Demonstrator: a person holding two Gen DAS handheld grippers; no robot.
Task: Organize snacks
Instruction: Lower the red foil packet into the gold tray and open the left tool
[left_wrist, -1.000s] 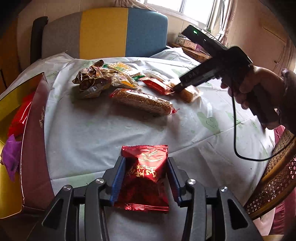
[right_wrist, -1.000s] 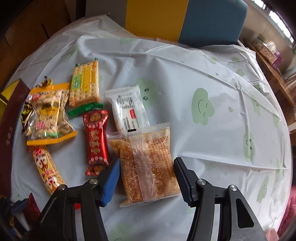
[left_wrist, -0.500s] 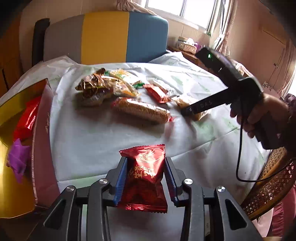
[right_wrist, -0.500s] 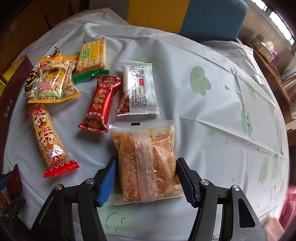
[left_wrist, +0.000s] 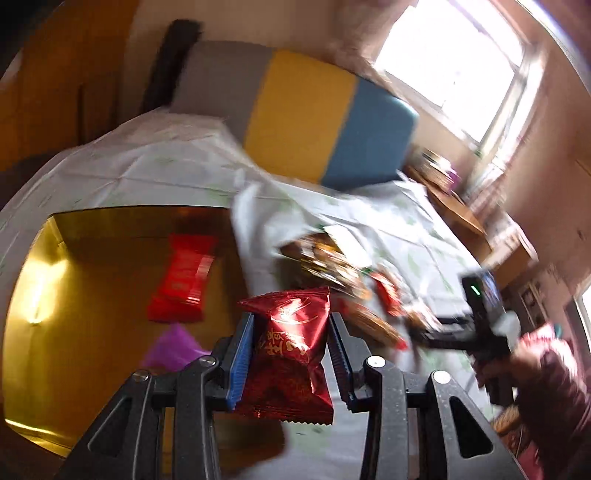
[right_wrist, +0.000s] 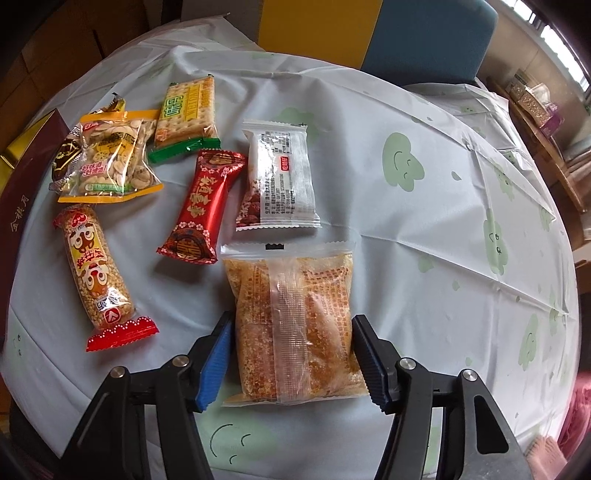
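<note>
I have the dark red snack packet (left_wrist: 290, 350) squeezed tight between the fingers of my left gripper (left_wrist: 291, 354), up in the air beside the gold box (left_wrist: 92, 258). A bright red packet (left_wrist: 183, 278) and a purple one (left_wrist: 171, 349) lie in the box. My right gripper (right_wrist: 293, 360) is spread wide around the clear bag of golden crumbly cake (right_wrist: 295, 326) on the tablecloth (right_wrist: 443, 258), not pinching it. To its far left lie more snacks.

Dark-red snack packet (left_wrist: 288, 354) upright between jaws
</note>
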